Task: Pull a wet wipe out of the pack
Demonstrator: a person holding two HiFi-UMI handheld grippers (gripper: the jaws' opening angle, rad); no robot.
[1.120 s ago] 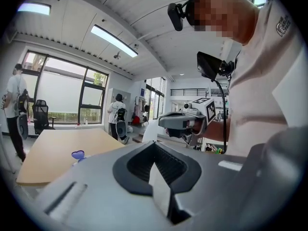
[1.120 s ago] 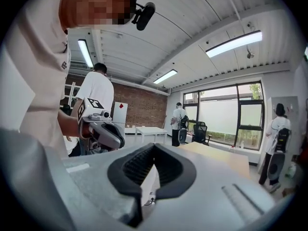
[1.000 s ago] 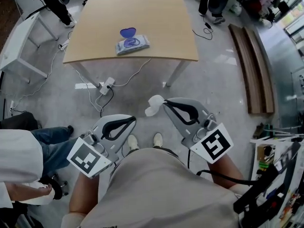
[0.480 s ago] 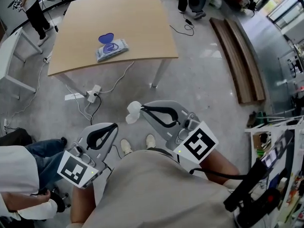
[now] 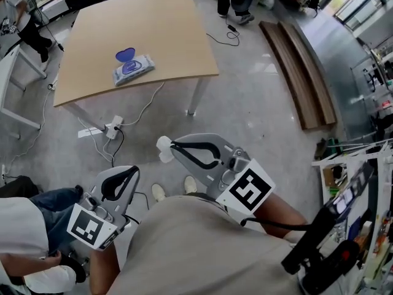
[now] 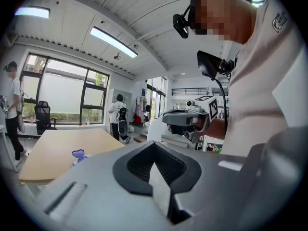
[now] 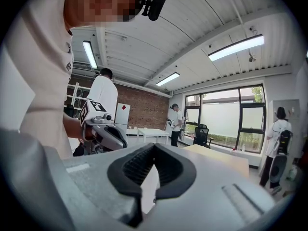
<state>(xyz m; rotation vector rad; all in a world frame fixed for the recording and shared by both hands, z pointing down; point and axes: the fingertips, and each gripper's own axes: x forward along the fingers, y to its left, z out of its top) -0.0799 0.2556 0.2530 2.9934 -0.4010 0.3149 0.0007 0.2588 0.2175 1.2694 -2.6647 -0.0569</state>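
Observation:
The wet wipe pack point(image 5: 133, 68) lies on the wooden table point(image 5: 166, 29) with its blue lid point(image 5: 124, 55) flipped up, far from both grippers. My right gripper point(image 5: 171, 145) is held close to my body, shut on a white wet wipe point(image 5: 163, 150) that bunches at its tips. In the right gripper view the wipe point(image 7: 150, 189) shows as a pale strip between the closed pads. My left gripper point(image 5: 134, 169) hangs lower left, shut with nothing seen in it. The left gripper view shows the pack point(image 6: 77, 156) small on the table and the wipe point(image 6: 154, 129) at the right gripper's tips.
A power strip point(image 5: 111, 129) and cables lie on the floor under the table. A white table point(image 5: 12, 72) stands at the left and wooden boards point(image 5: 301, 66) at the right. A seated person's leg point(image 5: 55, 201) is beside my left gripper. Cluttered shelving point(image 5: 350, 226) fills the lower right.
The head view has swung, so the table and pack slid toward the picture's upper left. Both grippers keep their pose near my body, and the right still grips the wipe.

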